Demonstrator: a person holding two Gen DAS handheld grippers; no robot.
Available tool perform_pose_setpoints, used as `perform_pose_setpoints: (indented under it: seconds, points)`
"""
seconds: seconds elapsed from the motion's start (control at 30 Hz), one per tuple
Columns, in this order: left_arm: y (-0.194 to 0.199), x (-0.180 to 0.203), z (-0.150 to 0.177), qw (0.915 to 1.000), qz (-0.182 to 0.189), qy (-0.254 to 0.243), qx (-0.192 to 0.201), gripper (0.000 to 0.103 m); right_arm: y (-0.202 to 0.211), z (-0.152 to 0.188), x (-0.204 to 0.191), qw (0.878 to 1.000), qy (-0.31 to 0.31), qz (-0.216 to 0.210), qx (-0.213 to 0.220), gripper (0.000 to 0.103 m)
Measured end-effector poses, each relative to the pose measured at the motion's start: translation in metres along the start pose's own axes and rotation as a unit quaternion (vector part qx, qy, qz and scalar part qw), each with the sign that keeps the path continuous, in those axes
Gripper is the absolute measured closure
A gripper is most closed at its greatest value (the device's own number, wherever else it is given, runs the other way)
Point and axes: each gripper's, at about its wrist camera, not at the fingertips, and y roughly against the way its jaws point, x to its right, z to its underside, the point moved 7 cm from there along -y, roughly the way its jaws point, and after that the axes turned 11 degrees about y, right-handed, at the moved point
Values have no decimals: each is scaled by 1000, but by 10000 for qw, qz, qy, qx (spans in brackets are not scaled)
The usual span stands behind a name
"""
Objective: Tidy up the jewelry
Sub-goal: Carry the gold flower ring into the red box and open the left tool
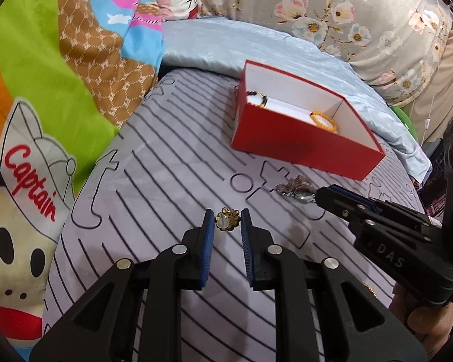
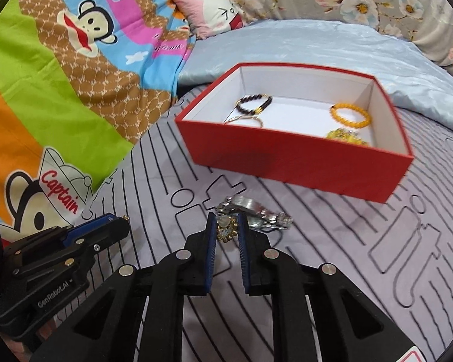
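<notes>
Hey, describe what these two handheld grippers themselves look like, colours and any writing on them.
Both are matte black plastic with triangular cut-out linkage arms, silver round pivot pins and blue ribbed finger pads. The left gripper shows white "GenRobot.AI" lettering in the right wrist view; the right gripper shows raised "DAS" lettering in the left wrist view. No cables on either are visible.

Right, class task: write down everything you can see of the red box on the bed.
The red box is an open, lidless rectangular tray, apparently cardboard, red outside and white inside. It sits flat on the striped sheet, its far side near the pale blue quilt. Inside lie a dark beaded bracelet, an orange beaded bracelet, a thin gold-coloured bangle and a yellow piece partly hidden by the front wall. Neither hand-held gripper touches it.
</notes>
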Motion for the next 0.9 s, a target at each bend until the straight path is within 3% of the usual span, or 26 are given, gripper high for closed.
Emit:
perform_pose_setpoints:
  seconds: [0.47, 0.67, 0.9]
  points:
    - [6, 70, -49, 9972, 508, -394, 389, 86, 52, -32, 90, 9954, -217, 761, 532, 90]
    - [-15, 100, -86, 9954, 555, -538, 570, 86, 32, -57, 126, 9946, -230, 874, 506, 90]
    - [-57, 113, -110, 9963, 541, -484, 470, 86, 1, -73, 141, 9953, -254, 818, 446, 90]
